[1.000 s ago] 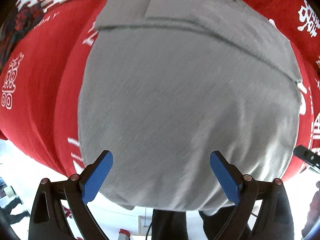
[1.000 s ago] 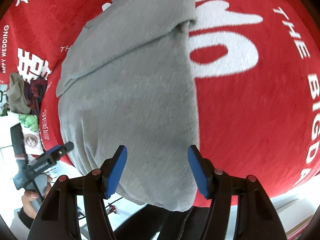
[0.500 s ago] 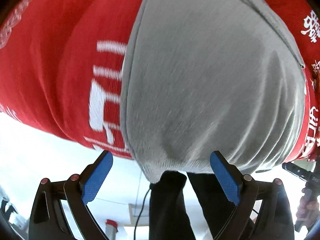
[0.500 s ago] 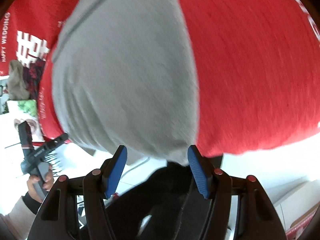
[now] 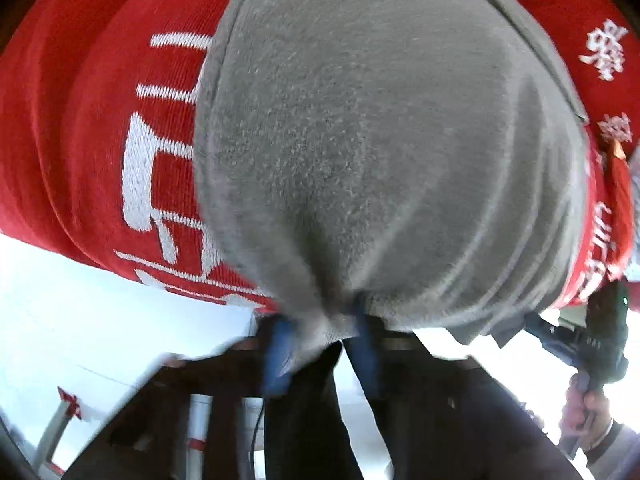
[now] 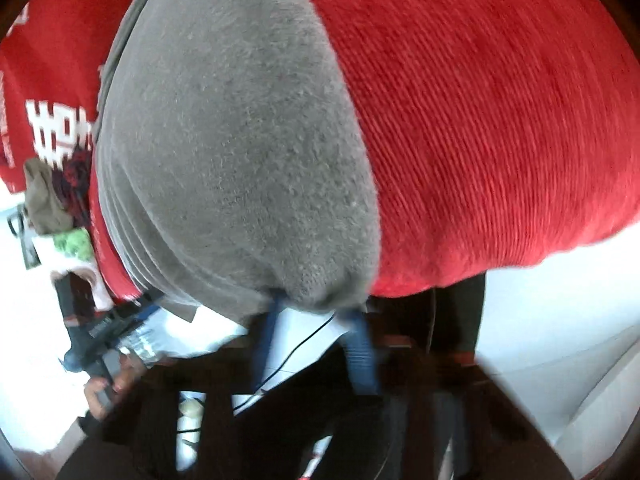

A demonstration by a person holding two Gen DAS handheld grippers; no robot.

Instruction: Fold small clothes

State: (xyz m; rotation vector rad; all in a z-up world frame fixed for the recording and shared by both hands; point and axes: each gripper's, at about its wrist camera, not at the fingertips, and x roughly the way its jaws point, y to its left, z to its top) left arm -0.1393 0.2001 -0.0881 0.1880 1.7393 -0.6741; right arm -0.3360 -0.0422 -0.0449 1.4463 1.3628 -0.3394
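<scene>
A grey knit garment [image 5: 380,140] lies flat on a red cloth with white lettering [image 5: 80,120], its near hem hanging at the table's edge. My left gripper [image 5: 322,332] is closing on the hem's left corner; the fabric puckers between the blue pads. In the right wrist view the same garment [image 6: 240,140] fills the left half, on the red cloth [image 6: 480,120]. My right gripper [image 6: 316,308] is closing on the hem's right corner, which bulges between the blurred blue fingers [image 6: 360,356].
A heap of other clothes [image 6: 52,196] sits at the left end of the table. A hand [image 6: 108,388] holds the other tool there, and the opposite hand [image 5: 586,404] shows in the left wrist view. Dark trousers and pale floor lie below the edge.
Both grippers came back over the garment to its near hem and dropped lower. Their jaws, wide apart before, have narrowed onto the hem corners.
</scene>
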